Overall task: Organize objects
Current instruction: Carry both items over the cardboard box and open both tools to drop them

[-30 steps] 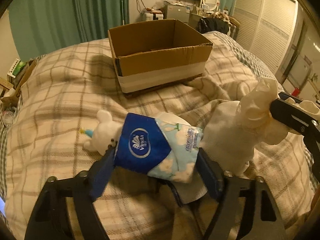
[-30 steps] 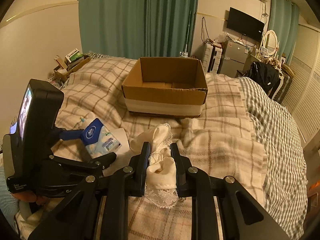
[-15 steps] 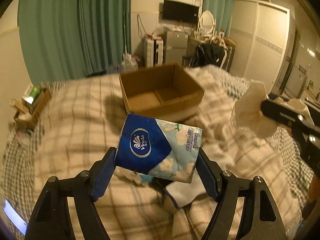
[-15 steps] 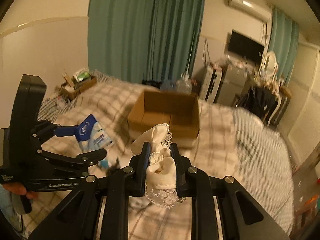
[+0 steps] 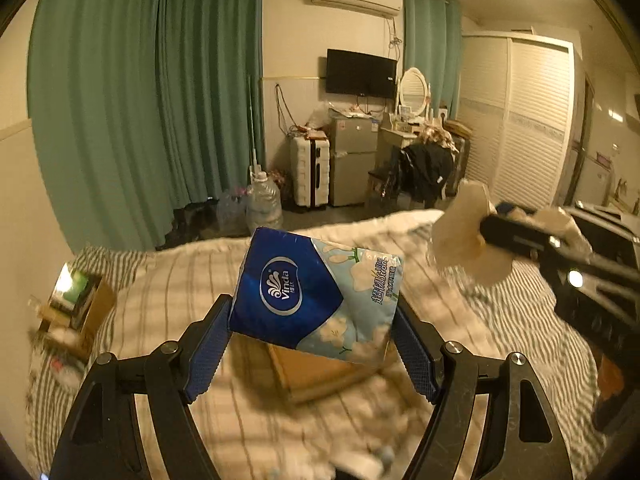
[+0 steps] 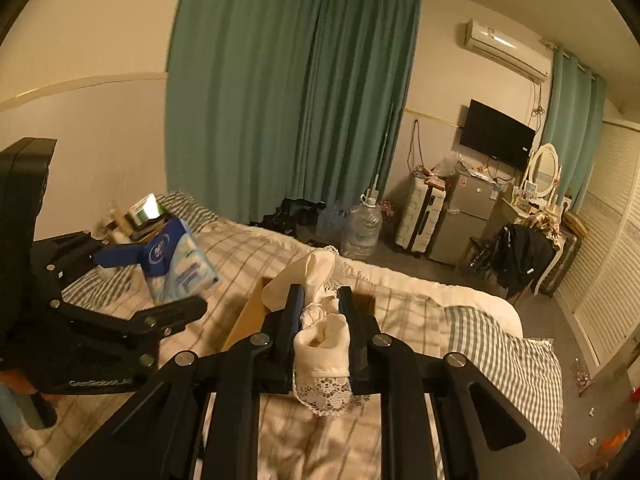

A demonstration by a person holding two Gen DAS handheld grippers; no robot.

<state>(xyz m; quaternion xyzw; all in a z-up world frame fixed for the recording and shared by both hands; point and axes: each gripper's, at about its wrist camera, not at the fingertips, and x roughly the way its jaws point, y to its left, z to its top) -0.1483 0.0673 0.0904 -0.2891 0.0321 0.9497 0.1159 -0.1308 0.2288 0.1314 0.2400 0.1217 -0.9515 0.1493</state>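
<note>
My left gripper is shut on a blue and light-blue Vinda tissue pack and holds it high above the bed; the pack also shows in the right wrist view. My right gripper is shut on a cream lace-trimmed cloth, also lifted; the cloth shows at the right of the left wrist view. The open cardboard box lies below, mostly hidden behind the pack; its left wall shows in the right wrist view.
The plaid-covered bed fills the lower part of both views. A small box of clutter sits at the bed's left edge. Water jugs, a suitcase and a small fridge stand by the far wall.
Both grippers have risen from the bed with the tissue pack and the cloth and moved toward the box, which has dropped low in both views.
</note>
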